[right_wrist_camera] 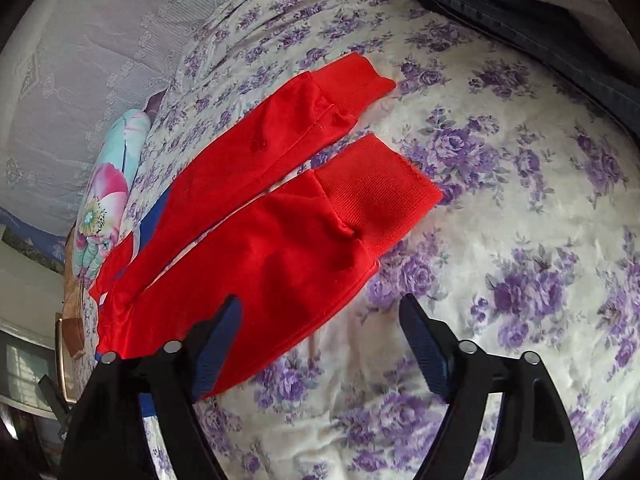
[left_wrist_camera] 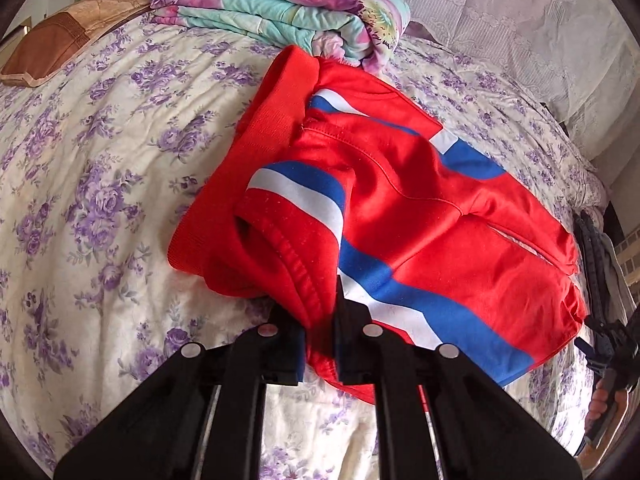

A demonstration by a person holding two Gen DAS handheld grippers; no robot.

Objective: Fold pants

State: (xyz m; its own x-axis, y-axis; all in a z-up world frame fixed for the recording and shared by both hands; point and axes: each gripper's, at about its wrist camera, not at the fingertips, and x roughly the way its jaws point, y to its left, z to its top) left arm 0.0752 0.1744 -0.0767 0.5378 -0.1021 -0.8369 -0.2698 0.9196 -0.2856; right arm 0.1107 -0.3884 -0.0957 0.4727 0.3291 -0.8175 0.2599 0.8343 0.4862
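Note:
The red pants with blue and white stripes lie bunched on the flowered bed sheet. My left gripper is shut on the pants' red waistband edge at the near side. In the right wrist view the two red pant legs lie side by side with ribbed cuffs pointing right. My right gripper is open and empty, its left finger over the edge of the nearer leg, its right finger over bare sheet.
A folded flowered quilt and a brown pillow lie at the bed's far end. Lace curtain hangs behind. Dark clothing lies along the bed's edge. A person's hand shows at the right.

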